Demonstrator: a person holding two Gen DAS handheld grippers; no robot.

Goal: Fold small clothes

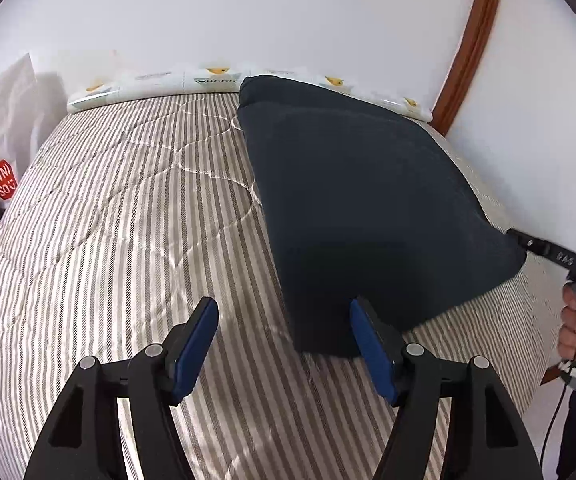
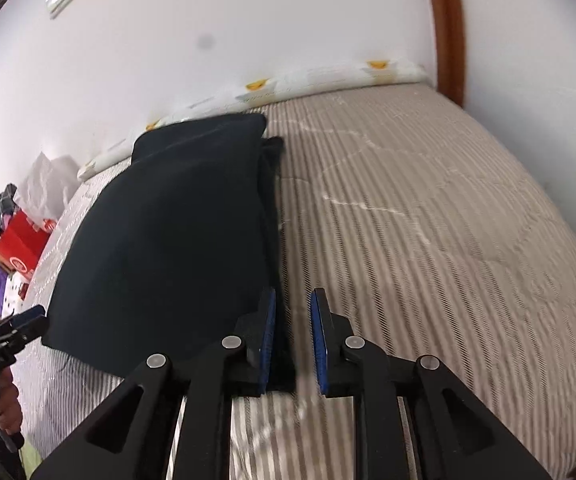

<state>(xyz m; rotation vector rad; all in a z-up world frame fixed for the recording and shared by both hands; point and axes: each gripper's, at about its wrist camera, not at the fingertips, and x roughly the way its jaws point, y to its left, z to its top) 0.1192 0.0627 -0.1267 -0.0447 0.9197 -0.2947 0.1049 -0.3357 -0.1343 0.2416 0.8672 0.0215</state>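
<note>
A dark navy garment [image 1: 359,200] lies folded flat on the striped bed cover [image 1: 128,220]; it also shows in the right wrist view [image 2: 176,232]. My left gripper [image 1: 284,344] is open, just above the bed at the garment's near corner, its right pad beside the cloth edge. My right gripper [image 2: 292,340] is narrowly open at the garment's right edge, with a bit of dark cloth between the pads; it also shows in the left wrist view [image 1: 527,242] at the garment's far right corner.
A white wall runs behind the bed, with a patterned white pillow strip [image 1: 208,80] along it. A brown wooden door frame [image 1: 467,48] stands at the right. A red and white shopping bag [image 1: 0,184] and clutter sit left of the bed.
</note>
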